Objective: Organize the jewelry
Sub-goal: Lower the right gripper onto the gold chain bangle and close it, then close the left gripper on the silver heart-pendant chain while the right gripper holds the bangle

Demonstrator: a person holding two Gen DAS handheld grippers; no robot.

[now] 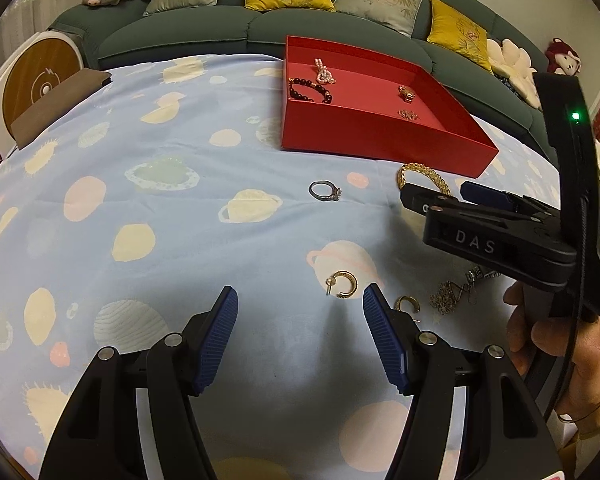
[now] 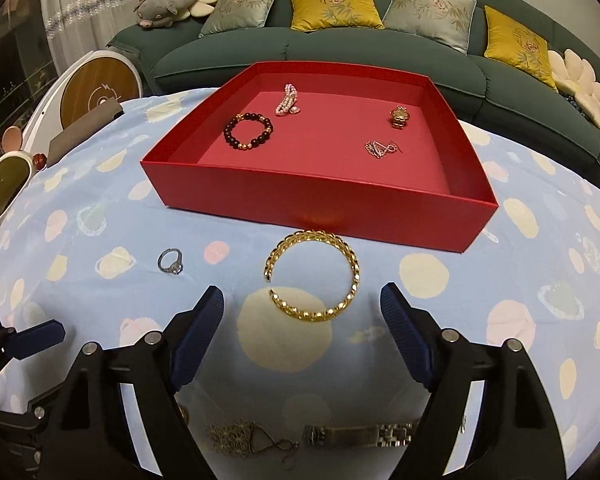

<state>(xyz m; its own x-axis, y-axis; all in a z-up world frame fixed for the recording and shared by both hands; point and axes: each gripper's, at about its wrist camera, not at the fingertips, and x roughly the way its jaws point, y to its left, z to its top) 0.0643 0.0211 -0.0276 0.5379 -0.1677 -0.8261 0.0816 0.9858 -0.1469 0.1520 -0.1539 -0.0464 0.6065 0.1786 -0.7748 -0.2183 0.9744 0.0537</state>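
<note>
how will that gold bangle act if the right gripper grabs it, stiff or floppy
The gold bangle probably stays stiff: it holds an open ring shape on the cloth. Its gap suggests it may flex slightly when squeezed. The shiny links could slip against the right gripper.

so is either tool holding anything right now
Nothing is held. The left tool and right tool are both open and empty; the gold bangle lies on the cloth ahead of the right one.

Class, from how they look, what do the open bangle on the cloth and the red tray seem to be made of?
Bangle: likely gold-toned metal, polished; its woven links glint yellow. Tray: probably matte card or paperboard; thin flat walls, crisp folded corners, no shine.
</note>
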